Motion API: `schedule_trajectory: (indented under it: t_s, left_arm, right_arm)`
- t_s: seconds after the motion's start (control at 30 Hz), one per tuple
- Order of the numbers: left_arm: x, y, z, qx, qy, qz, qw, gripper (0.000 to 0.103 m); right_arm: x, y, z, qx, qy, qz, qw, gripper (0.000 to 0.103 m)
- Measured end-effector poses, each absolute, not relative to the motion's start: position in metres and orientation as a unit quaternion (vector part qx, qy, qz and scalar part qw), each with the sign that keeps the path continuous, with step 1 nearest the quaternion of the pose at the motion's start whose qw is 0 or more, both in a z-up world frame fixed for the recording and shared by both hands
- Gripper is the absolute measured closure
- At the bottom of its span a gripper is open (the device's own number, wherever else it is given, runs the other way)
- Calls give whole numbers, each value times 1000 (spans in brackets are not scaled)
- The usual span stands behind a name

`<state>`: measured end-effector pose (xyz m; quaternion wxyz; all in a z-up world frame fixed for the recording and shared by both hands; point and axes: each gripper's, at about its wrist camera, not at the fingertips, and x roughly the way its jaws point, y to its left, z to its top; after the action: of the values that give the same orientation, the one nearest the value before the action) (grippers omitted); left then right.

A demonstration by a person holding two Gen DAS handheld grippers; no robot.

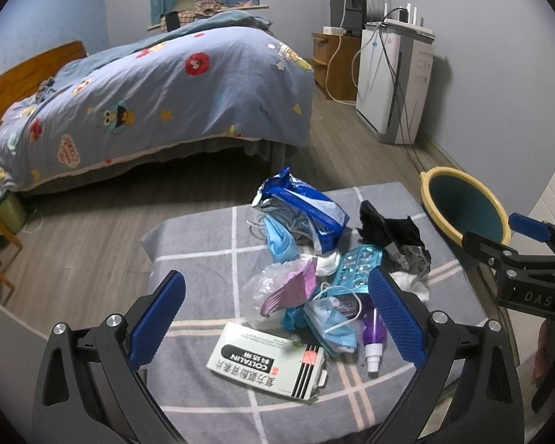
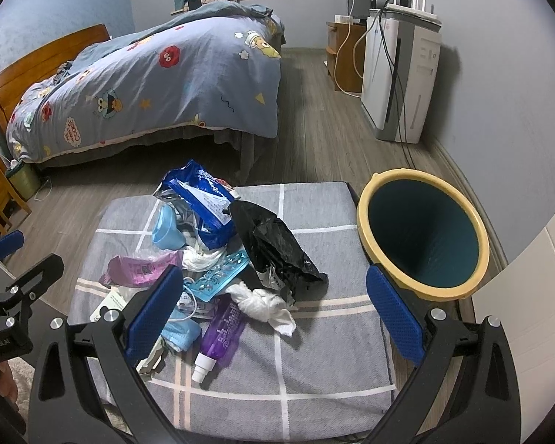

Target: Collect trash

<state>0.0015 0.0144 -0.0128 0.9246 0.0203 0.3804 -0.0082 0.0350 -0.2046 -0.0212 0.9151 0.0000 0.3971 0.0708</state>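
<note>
In the left wrist view, the left gripper (image 1: 277, 318) is seen spread wide and empty at lower centre, above the trash pile (image 1: 307, 259) on the grey cushion (image 1: 203, 266).

In the right wrist view, the right gripper (image 2: 273, 307) is likewise released; the crumpled tissue (image 2: 266, 305) between its fingers is best pinched squarely, then carried to the bin (image 2: 421, 236) at right.

You could read "COLTALIN" on the white medicine box (image 1: 268, 363), "DAS" on the right gripper (image 1: 529, 236) body, and "COOKIE" on a quilt (image 2: 159, 85) patch.
</note>
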Motion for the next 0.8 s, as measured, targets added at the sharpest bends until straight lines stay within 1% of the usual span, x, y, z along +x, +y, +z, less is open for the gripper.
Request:
schedule_trajectory:
  t_s: [0.8]
  left_arm:
    - [3,15,-10,12,381,-8,924,5]
  right_arm:
    - [36,-209,-18,4,396,69,916,5]
